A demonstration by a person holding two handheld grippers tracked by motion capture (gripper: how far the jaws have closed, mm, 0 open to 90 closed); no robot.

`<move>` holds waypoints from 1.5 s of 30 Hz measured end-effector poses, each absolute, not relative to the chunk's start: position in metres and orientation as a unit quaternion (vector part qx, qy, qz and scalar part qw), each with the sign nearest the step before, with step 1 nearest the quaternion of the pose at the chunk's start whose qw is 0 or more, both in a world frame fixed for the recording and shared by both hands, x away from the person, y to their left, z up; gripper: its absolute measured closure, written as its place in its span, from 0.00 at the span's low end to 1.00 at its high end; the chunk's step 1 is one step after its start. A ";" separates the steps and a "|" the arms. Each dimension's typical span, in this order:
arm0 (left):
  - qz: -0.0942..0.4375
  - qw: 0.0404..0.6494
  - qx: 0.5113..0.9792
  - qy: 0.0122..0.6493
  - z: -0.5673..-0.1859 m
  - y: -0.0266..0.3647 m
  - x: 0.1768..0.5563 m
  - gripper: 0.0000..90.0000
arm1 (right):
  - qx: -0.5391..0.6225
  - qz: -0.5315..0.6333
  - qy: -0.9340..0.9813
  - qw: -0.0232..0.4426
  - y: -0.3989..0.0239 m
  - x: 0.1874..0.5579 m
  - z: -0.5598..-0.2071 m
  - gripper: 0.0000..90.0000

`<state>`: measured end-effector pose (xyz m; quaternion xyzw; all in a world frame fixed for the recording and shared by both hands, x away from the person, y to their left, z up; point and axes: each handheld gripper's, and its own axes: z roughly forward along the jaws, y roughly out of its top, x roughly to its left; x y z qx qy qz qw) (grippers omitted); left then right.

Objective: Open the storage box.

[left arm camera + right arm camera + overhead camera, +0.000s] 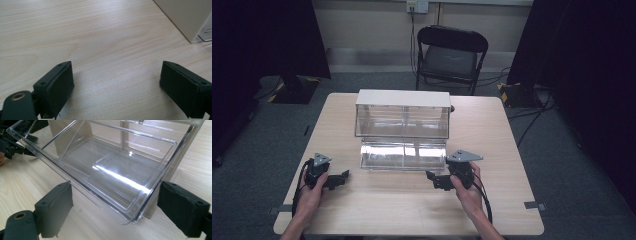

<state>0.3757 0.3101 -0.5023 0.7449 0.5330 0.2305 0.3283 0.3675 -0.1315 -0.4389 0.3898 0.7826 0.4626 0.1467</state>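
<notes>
On the table: a pale wooden table (pixel 412 210) carries a white-topped storage box (pixel 403 98) whose clear plastic drawer (pixel 403 156) is tipped out toward me, empty.
Left gripper: my left gripper (pixel 343 176) sits low beside the drawer's left end, jaws wide apart, holding nothing.
Right gripper: my right gripper (pixel 430 176) points at the drawer's (pixel 110 177) near corner, jaws spread wide, empty.
Step, as I judge it: closing the drawer.
Doing it well: I would press both ends evenly, so it swings up without twisting or shoving the box back.
</notes>
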 end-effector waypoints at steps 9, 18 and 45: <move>0.231 0.328 0.745 0.533 -0.502 0.310 0.376 0.13 | 0.392 0.467 0.779 0.146 -0.132 0.367 -0.437 0.14; 0.231 0.328 0.745 0.533 -0.502 0.310 0.376 0.13 | 0.394 0.469 0.777 0.147 -0.133 0.367 -0.435 0.13; 0.230 0.328 0.745 0.533 -0.502 0.310 0.376 0.13 | 0.383 0.475 0.777 0.158 -0.132 0.367 -0.426 0.13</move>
